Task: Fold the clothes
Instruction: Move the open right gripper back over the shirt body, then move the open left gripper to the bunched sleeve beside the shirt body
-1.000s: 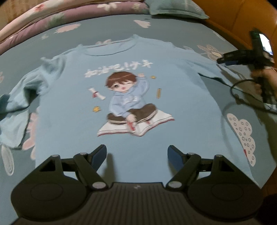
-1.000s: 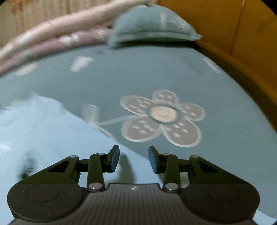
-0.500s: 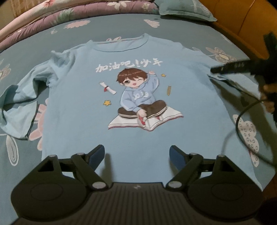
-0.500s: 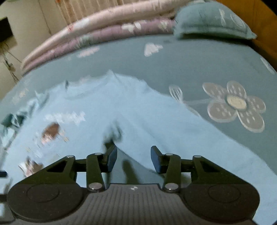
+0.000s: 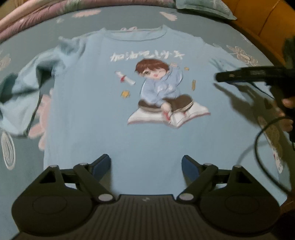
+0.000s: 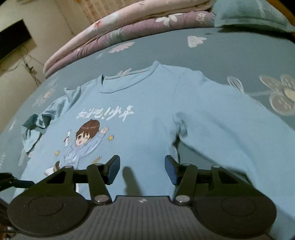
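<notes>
While the light blue long-sleeved shirt (image 5: 103, 114) lies front-up on the teal flower-print bedsheet (image 6: 230, 53), both grippers hang above it with nothing between their fingers; the left gripper (image 5: 146, 167) sits over the lower body of the shirt, near the hem, jaws spread wide and opening, blue pads clear of the cloth; the right gripper (image 6: 142, 169) sits over the shirt's body just beside the armpit of one sleeve (image 6: 230, 129), jaws parted and opening, pads not touching fabric. Shirt collar (image 5: 136, 33) points toward the far end of the bed; cartoon print of a child seated on an open book (image 5: 162, 96) faces up, white lettering above it. That sleeve lies stretched out flat; the other sleeve (image 5: 24, 92) is crumpled and partly folded back on itself, its darker inner side showing. In the left wrist view the right gripper enters from the right edge, fingers level over the flat sleeve, with a hand (image 5: 287, 103) on its handle and a black cable (image 5: 258, 147) looping below. Folded pink and purple quilts (image 6: 129, 24) and a teal pillow (image 6: 252, 14) lie at the far end of the bed; an orange-brown headboard (image 5: 258, 18) shows beyond.
</notes>
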A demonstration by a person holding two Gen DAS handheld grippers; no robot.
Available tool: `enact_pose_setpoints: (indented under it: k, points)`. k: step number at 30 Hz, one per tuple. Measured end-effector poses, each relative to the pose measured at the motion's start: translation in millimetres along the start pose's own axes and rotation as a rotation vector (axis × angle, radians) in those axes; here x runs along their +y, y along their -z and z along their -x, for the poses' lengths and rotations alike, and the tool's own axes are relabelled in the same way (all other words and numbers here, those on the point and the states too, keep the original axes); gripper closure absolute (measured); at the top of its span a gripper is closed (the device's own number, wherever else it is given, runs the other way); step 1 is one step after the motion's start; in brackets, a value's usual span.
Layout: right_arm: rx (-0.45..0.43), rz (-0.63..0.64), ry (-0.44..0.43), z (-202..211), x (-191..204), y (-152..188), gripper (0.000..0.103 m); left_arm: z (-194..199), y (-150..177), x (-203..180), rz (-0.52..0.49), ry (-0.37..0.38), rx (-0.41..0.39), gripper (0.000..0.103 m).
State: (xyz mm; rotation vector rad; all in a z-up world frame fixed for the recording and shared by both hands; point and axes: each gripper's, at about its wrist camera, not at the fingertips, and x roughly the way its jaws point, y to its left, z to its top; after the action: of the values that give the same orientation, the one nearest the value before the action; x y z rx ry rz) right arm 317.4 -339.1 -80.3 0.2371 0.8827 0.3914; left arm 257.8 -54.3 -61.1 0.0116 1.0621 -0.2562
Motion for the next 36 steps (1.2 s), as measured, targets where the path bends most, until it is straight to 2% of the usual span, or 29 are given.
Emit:
enact_pose_setpoints:
  k: [4, 5, 6, 10, 12, 14, 20, 27, 36]
  points:
    - [-0.006, -0.087, 0.018, 17.3, -1.6, 15.4, 0.039, 7.8, 5.5, 15.7, 0.023, 0.048, 0.009, 0.012]
    - [-0.006, -0.105, 0.026, 20.6, -0.8, 18.7, 0.028, 9.6, 2.2, 20.1, 0.022, 0.052, 0.005, 0.012]
    - [0.003, -0.101, 0.050, 20.3, 4.0, 19.6, 0.023, 11.1, -2.8, 24.5, 0.016, 0.053, -0.007, 0.012]
    - [0.022, -0.047, 0.134, 11.2, 23.6, 24.5, 0.020, 7.5, -35.8, 35.2, -0.042, 0.041, -0.083, 0.012]
    - [0.024, -0.045, 0.165, 8.0, 29.6, 24.8, 0.015, 0.1, -50.8, 38.0, -0.072, 0.055, -0.102, 0.012]
    - [0.021, -0.046, 0.195, 3.8, 35.5, 25.2, 0.010, -10.2, -59.4, 39.9, -0.094, 0.070, -0.092, 0.012]
    - [0.033, -0.023, 0.298, -9.7, 54.8, 27.1, 0.000, -31.0, -52.5, 46.7, -0.157, 0.136, -0.051, 0.010]
    - [0.031, -0.041, 0.413, -22.2, 68.0, 25.1, 0.000, -24.3, -48.4, 64.3, -0.173, 0.243, -0.045, 0.009]
    - [0.064, -0.096, 0.492, -33.4, 73.6, 15.8, 0.000, -10.4, -28.5, 85.9, -0.210, 0.346, -0.028, 0.008]
